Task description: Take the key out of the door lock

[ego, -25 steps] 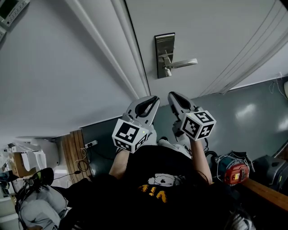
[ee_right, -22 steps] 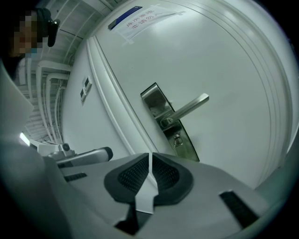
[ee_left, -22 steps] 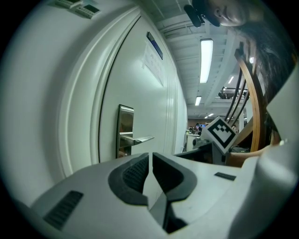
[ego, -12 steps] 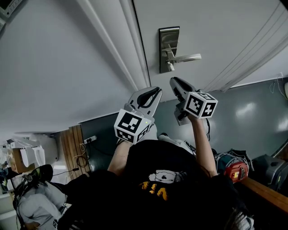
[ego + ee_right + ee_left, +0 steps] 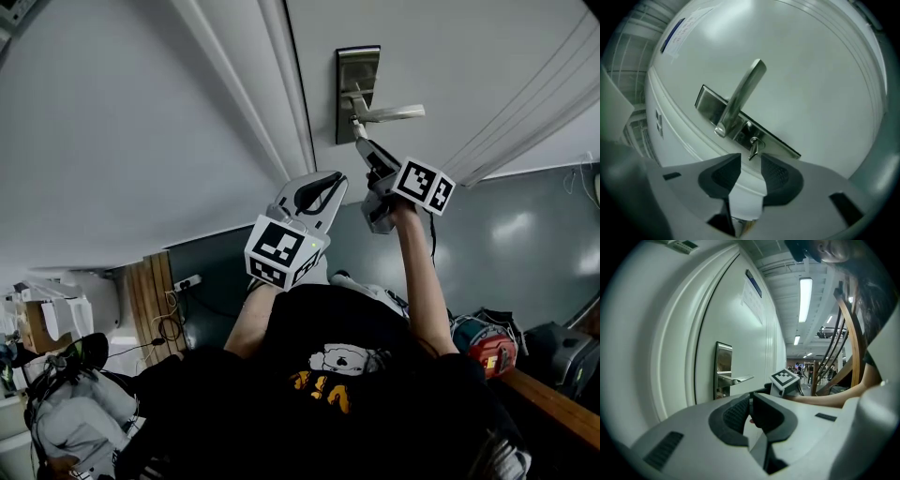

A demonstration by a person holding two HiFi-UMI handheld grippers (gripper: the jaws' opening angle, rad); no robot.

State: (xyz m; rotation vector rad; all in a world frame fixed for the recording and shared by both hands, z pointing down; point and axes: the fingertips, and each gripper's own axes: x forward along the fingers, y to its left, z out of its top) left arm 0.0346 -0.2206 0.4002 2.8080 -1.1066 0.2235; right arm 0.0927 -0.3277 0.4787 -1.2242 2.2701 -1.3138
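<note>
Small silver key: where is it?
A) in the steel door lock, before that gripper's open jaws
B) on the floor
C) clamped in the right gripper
A: the small silver key sits in the steel lock plate; the right gripper has just been opening its jaws, gripping nothing.

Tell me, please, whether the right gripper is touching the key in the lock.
Apart. In the right gripper view, the right gripper has just been opening, and door shows between each jaw and the key.

Door [image 5: 811, 70] was smooth, matt white paint; lock plate [image 5: 777, 141] & handle [image 5: 743, 91] looked brushed metal, key [image 5: 753, 147] shinier metal.
</note>
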